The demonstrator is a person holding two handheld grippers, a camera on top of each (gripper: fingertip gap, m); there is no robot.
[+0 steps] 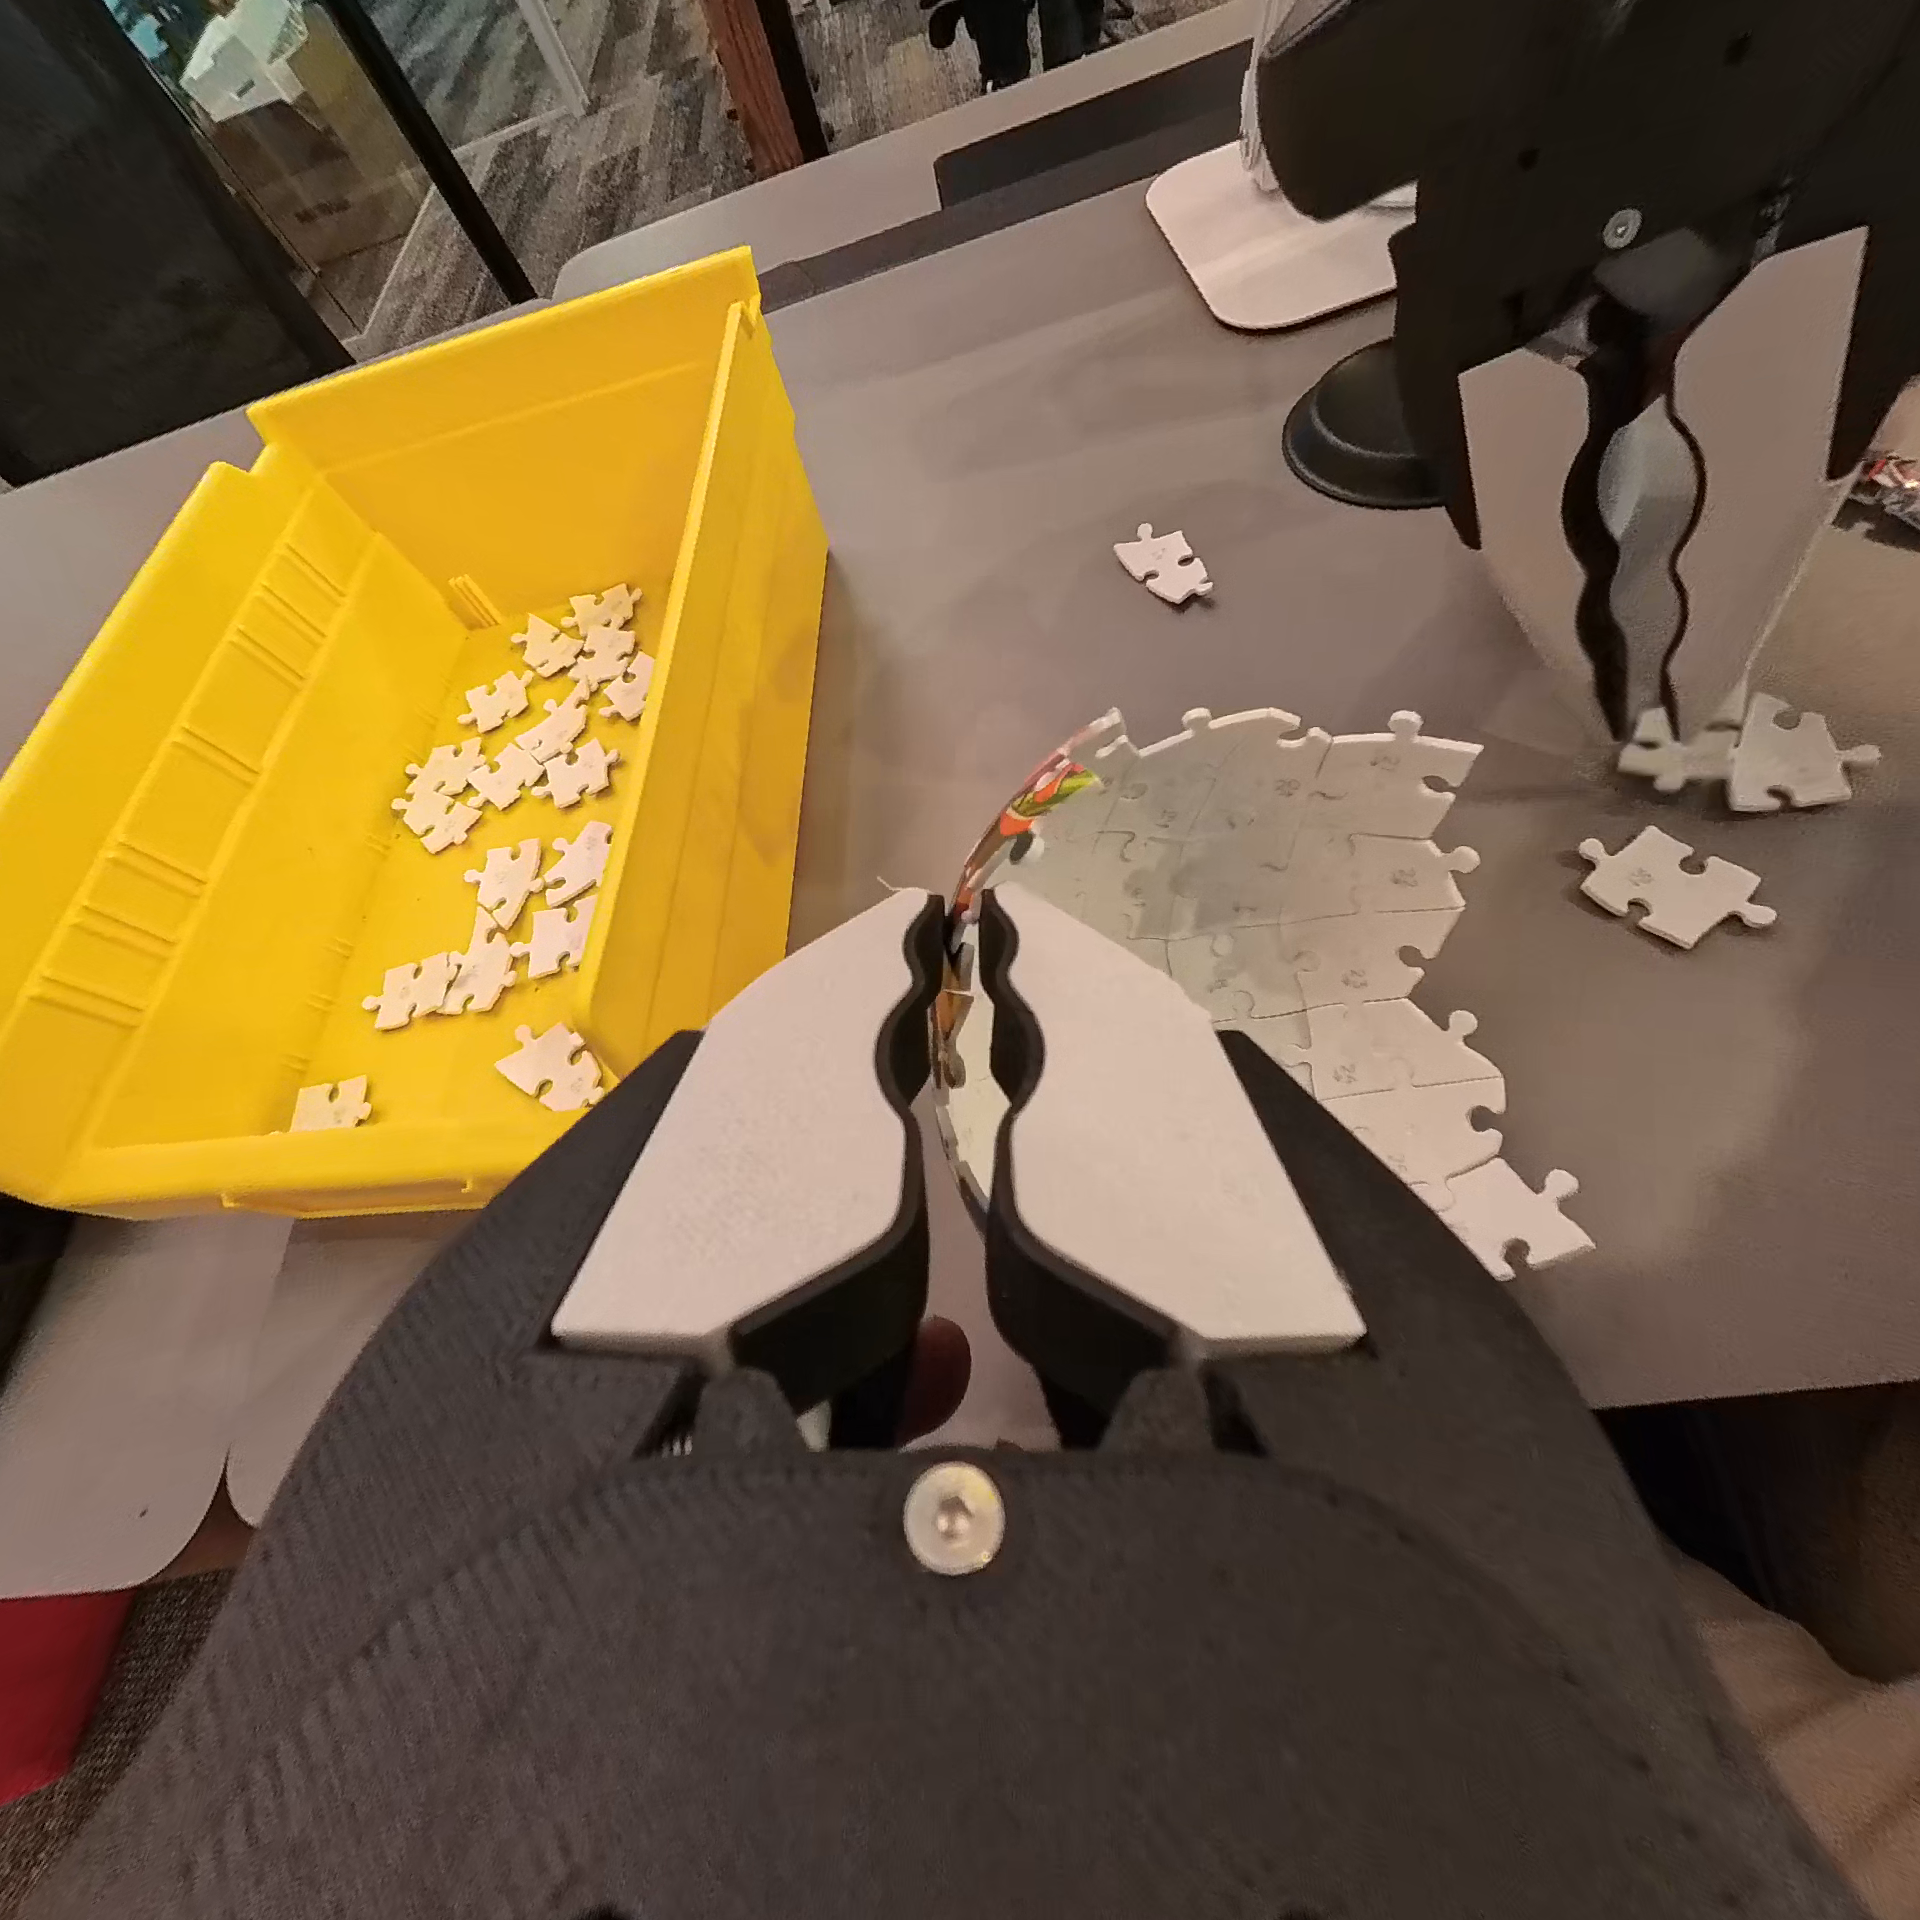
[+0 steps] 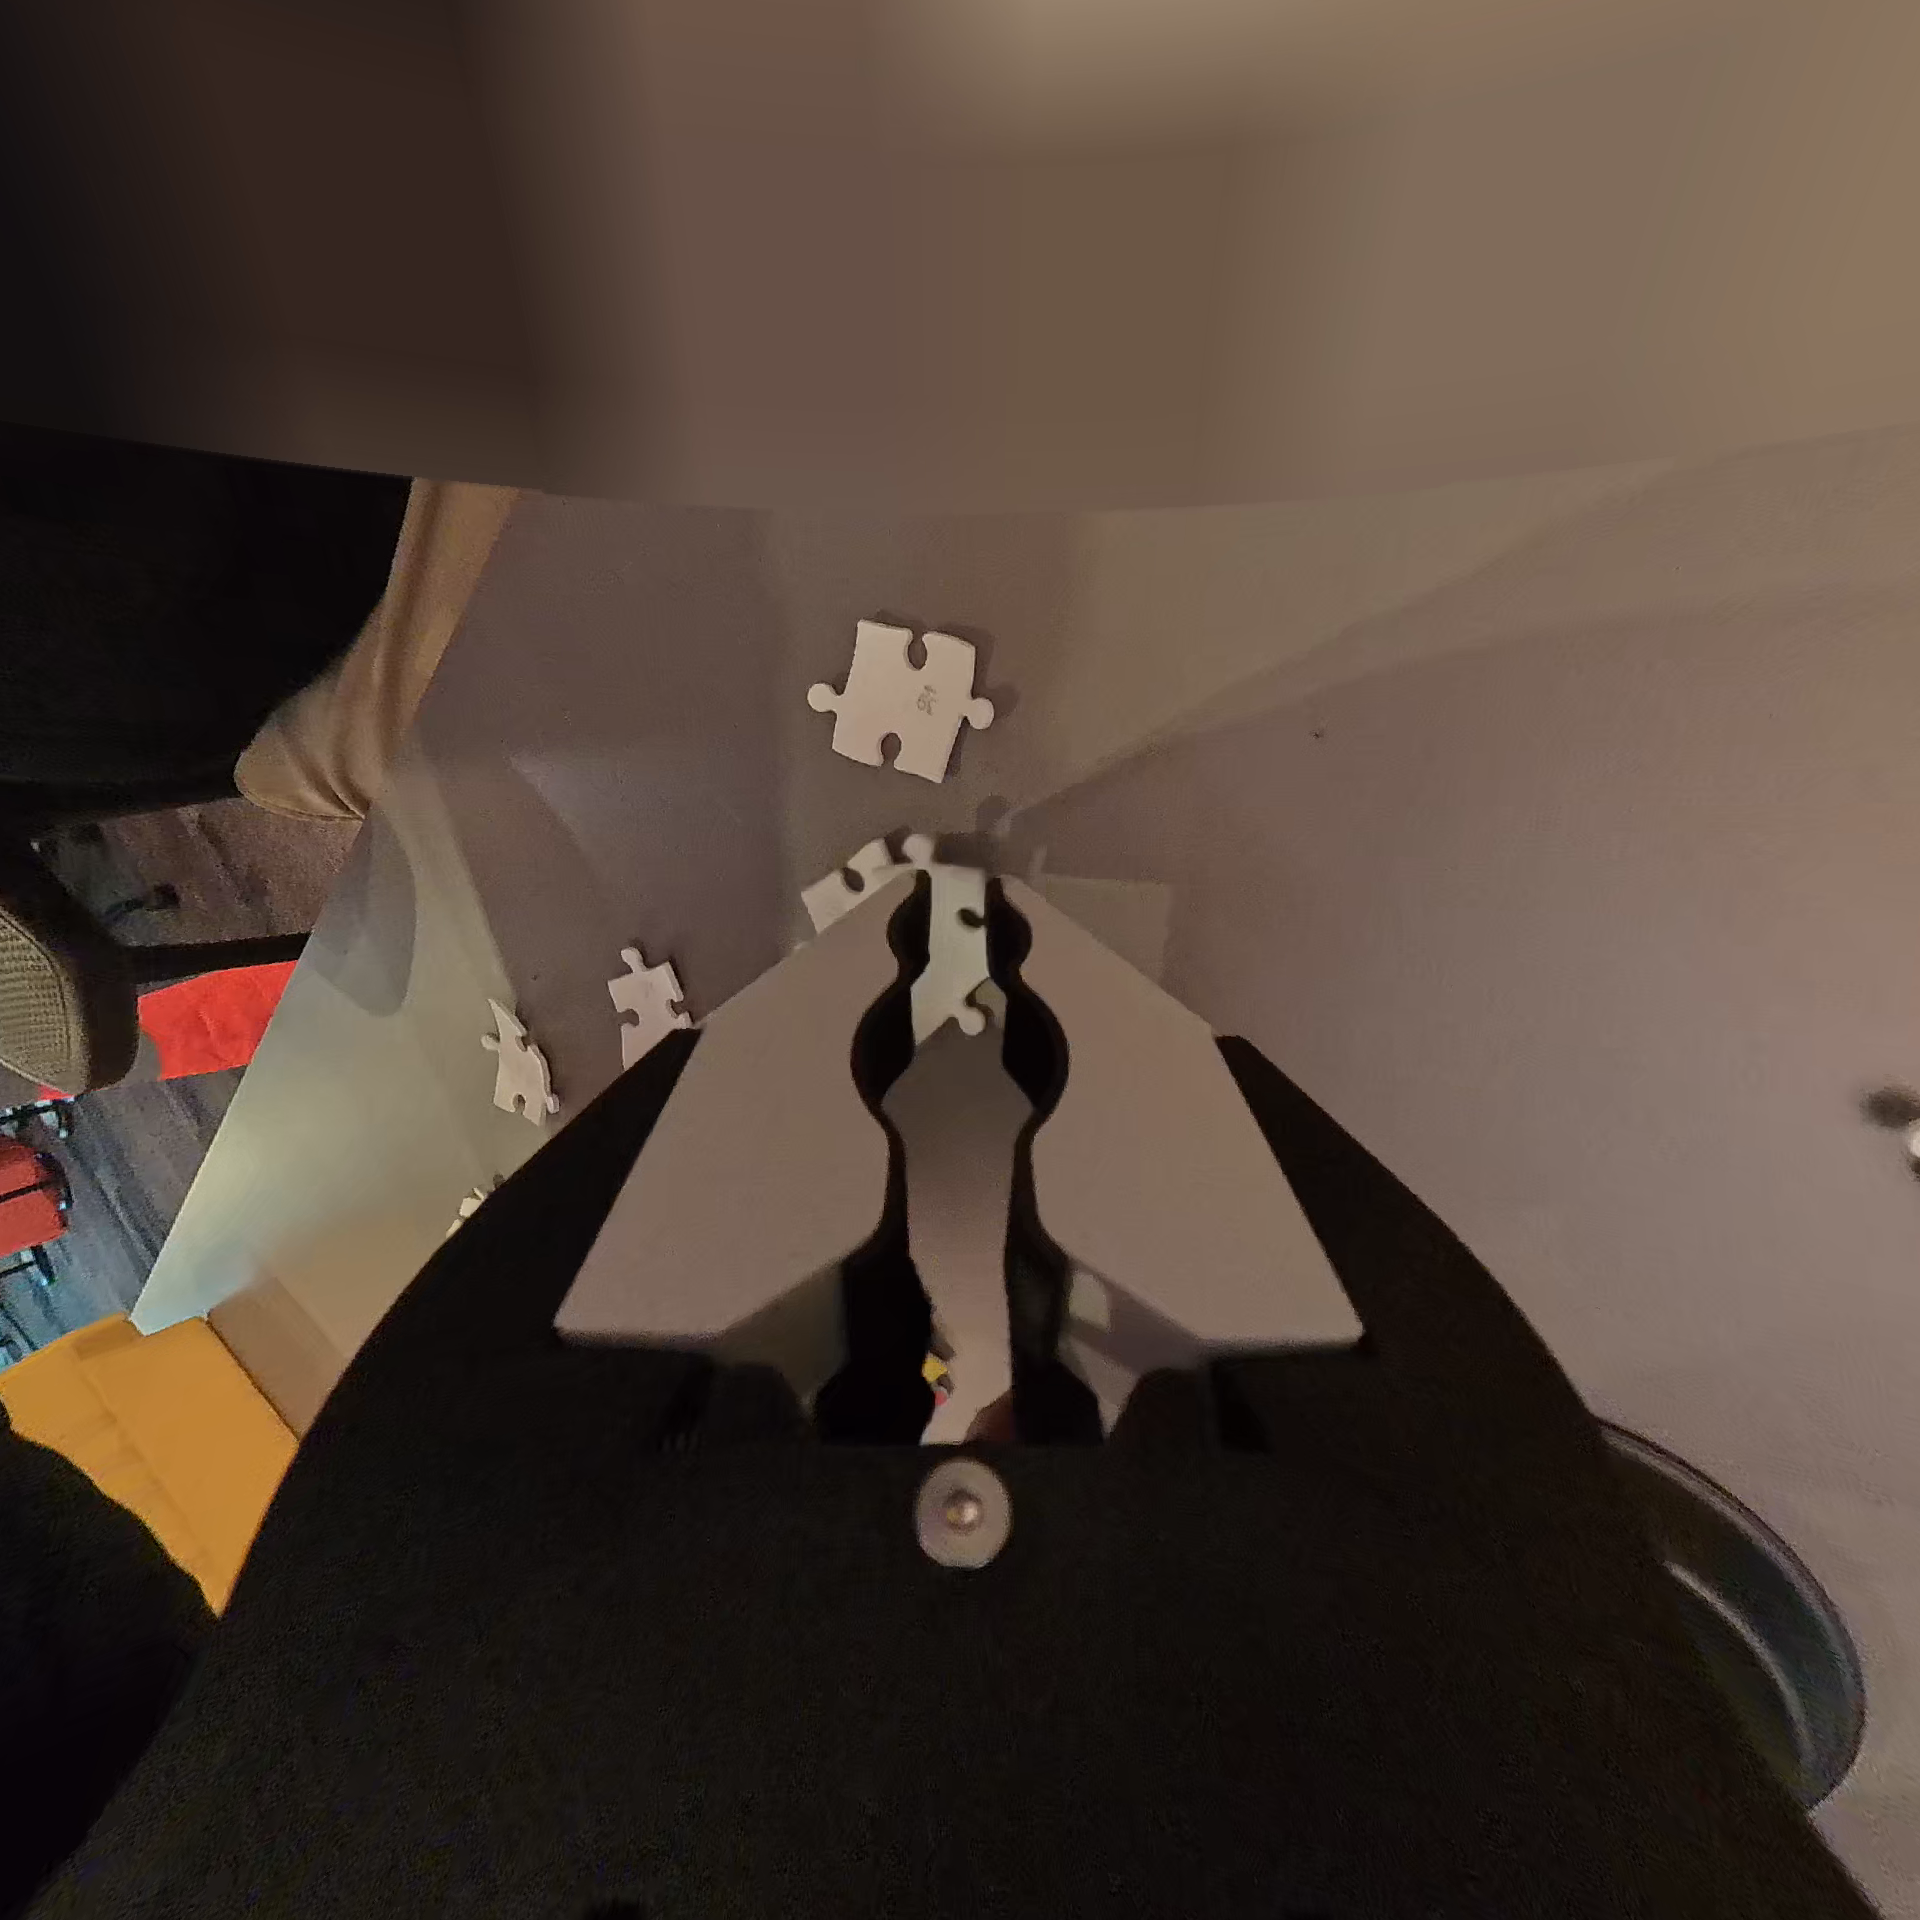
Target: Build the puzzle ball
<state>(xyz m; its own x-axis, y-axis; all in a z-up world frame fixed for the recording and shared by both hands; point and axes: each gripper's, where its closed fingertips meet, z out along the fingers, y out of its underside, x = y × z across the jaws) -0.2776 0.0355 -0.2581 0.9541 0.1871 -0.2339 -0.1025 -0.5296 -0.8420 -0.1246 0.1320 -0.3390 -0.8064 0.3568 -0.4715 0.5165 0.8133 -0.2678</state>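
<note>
Grey table (image 1: 1039,468): left fingers (image 1: 925,940) pinch half-built ball (image 1: 1299,935), right fingers (image 2: 914,914) a piece (image 2: 951,956).

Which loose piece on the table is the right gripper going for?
Start at the half-built puzzle shell beside the yellow bin. Past its far right edge, the right gripper points down at two touching white pieces. Its target is the smaller left one, under the tips, not the lone piece nearer.

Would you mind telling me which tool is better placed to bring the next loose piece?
The right tool: its tips sit at a loose piece on the table, while the left tool grips the assembled shell.
</note>
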